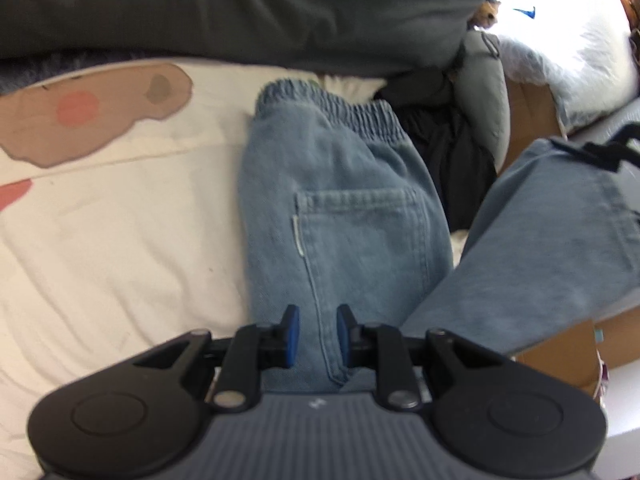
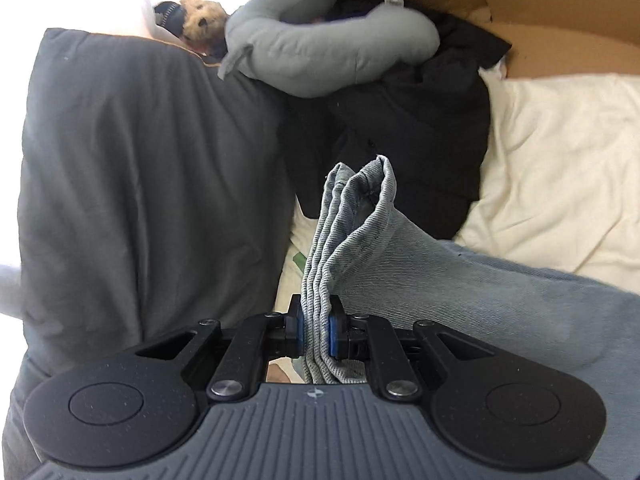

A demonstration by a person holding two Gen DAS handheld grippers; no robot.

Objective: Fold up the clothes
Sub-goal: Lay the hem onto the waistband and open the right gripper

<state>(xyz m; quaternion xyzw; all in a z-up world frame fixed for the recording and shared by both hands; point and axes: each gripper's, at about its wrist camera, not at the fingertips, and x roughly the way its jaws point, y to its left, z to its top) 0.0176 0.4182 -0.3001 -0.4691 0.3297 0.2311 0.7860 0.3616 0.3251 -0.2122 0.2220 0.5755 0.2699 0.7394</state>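
Note:
Light blue jeans (image 1: 352, 216) lie on the cream bed sheet (image 1: 100, 240), elastic waistband at the far end and back pocket facing up. My left gripper (image 1: 319, 334) sits at the near fold of the jeans, narrow, with denim filling the gap between its blue pads. One leg (image 1: 540, 240) rises to the right toward a black gripper part (image 1: 608, 152). In the right wrist view my right gripper (image 2: 316, 330) is shut on the bunched leg hems (image 2: 360, 200), which stick up past the pads in several layers.
A dark grey pillow (image 2: 140, 160) lies along the far side. Beside it are a grey neck pillow (image 2: 320, 48), a black garment (image 2: 400, 132) and a teddy bear (image 2: 200, 20). Cardboard boxes (image 2: 520, 0) (image 1: 560, 356) stand at the right.

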